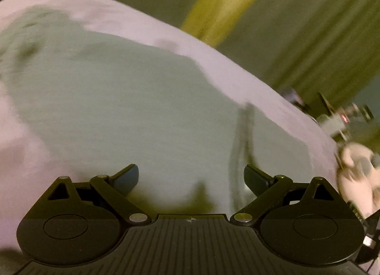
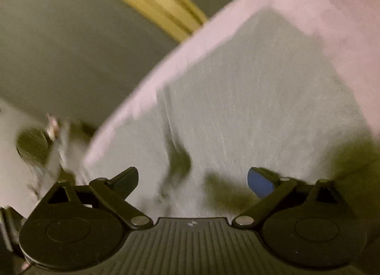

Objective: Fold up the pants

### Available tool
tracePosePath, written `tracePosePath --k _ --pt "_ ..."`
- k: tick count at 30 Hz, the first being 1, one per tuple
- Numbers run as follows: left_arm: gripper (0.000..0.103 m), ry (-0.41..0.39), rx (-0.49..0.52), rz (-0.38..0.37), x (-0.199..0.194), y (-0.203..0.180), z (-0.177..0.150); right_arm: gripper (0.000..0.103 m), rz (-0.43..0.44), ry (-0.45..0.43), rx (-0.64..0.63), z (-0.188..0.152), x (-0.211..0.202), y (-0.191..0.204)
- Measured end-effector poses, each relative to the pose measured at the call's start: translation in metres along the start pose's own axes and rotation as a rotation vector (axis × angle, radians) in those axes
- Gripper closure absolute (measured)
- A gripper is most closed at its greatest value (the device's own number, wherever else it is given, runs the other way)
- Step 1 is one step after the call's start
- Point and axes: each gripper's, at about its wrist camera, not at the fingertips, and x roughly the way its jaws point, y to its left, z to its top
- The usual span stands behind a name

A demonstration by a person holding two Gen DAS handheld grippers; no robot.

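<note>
A: Where do your pants [image 1: 142, 109] lie?

B: They lie spread flat on the pink sheet [image 1: 249, 78] of the bed, pale grey-green, right ahead of both your grippers. In the right wrist view the pants [image 2: 261, 99] run off to the far right, with the sheet [image 2: 190, 44] showing along their left edge.

A: And your grippers?

B: Your left gripper [image 1: 191, 177] stands wide, nothing between its fingers, low over the cloth. Your right gripper [image 2: 192, 180] is spread wide too, and holds nothing. Both views are blurred, so you cannot tell whether the fingertips touch the fabric.
</note>
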Motion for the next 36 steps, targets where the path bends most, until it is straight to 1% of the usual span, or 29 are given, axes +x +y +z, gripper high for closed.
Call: tracePosePath --k 1,3,4,6,8,10,12,15,16,20,24,27,28,30,31,32,33,34,36 --pt "0.004 0.012 0.015 -0.008 0.009 -0.012 0.003 0.004 -0.028 -0.07 -0.003 0.002 -0.01 0.0" --pt "0.004 0.048 0.064 -0.019 0.03 -0.041 0.011 0.004 -0.091 -0.157 -0.046 0.007 -0.023 0.002" --pt "0.004 0.069 0.091 -0.026 0.042 -0.054 0.014 0.004 -0.113 -0.179 -0.068 0.009 -0.026 0.001" --pt "0.004 0.102 0.133 -0.013 0.063 -0.074 0.019 0.004 -0.169 -0.214 -0.094 0.013 -0.029 -0.007" --pt "0.004 0.126 0.179 0.027 0.087 -0.089 0.022 0.004 -0.191 -0.214 -0.054 0.012 -0.032 -0.023" --pt "0.005 0.158 0.231 0.091 0.109 -0.097 0.022 0.004 -0.168 -0.21 0.01 0.015 -0.025 -0.035" --pt "0.005 0.163 0.283 0.153 0.125 -0.106 0.022 0.004 -0.149 -0.216 0.013 0.018 -0.019 -0.039" --pt "0.005 0.152 0.353 0.205 0.129 -0.105 0.019 0.004 -0.148 -0.207 -0.006 0.021 -0.007 -0.039" --pt "0.005 0.147 0.362 0.22 0.131 -0.104 0.018 0.004 -0.15 -0.206 -0.009 0.021 -0.004 -0.038" --pt "0.005 0.156 0.381 0.251 0.136 -0.106 0.015 0.004 -0.137 -0.22 0.026 0.017 -0.015 -0.041" --pt "0.005 0.158 0.432 0.28 0.144 -0.11 0.007 0.004 -0.129 -0.231 0.046 0.019 -0.015 -0.042" --pt "0.005 0.17 0.462 0.281 0.147 -0.113 0.007 0.004 -0.132 -0.234 0.047 0.019 -0.013 -0.043" --pt "0.005 0.177 0.46 0.268 0.147 -0.113 0.008 0.004 -0.133 -0.236 0.048 0.019 -0.012 -0.043" --pt "0.007 0.18 0.437 0.213 0.141 -0.108 0.012 0.004 -0.133 -0.241 0.053 0.019 -0.012 -0.044" --pt "0.011 0.183 0.42 0.187 0.139 -0.105 0.015 0.004 -0.133 -0.243 0.054 0.019 -0.011 -0.045" --pt "0.014 0.186 0.407 0.175 0.138 -0.103 0.017 0.004 -0.134 -0.246 0.055 0.019 -0.011 -0.045" --pt "0.014 0.192 0.388 0.162 0.137 -0.1 0.021 0.004 -0.136 -0.247 0.055 0.019 -0.01 -0.045" --pt "0.014 0.198 0.368 0.142 0.136 -0.097 0.024 0.004 -0.137 -0.249 0.054 0.019 -0.01 -0.045" --pt "0.019 0.21 0.336 0.1 0.134 -0.095 0.03 0.004 -0.143 -0.248 0.048 0.019 -0.009 -0.044"
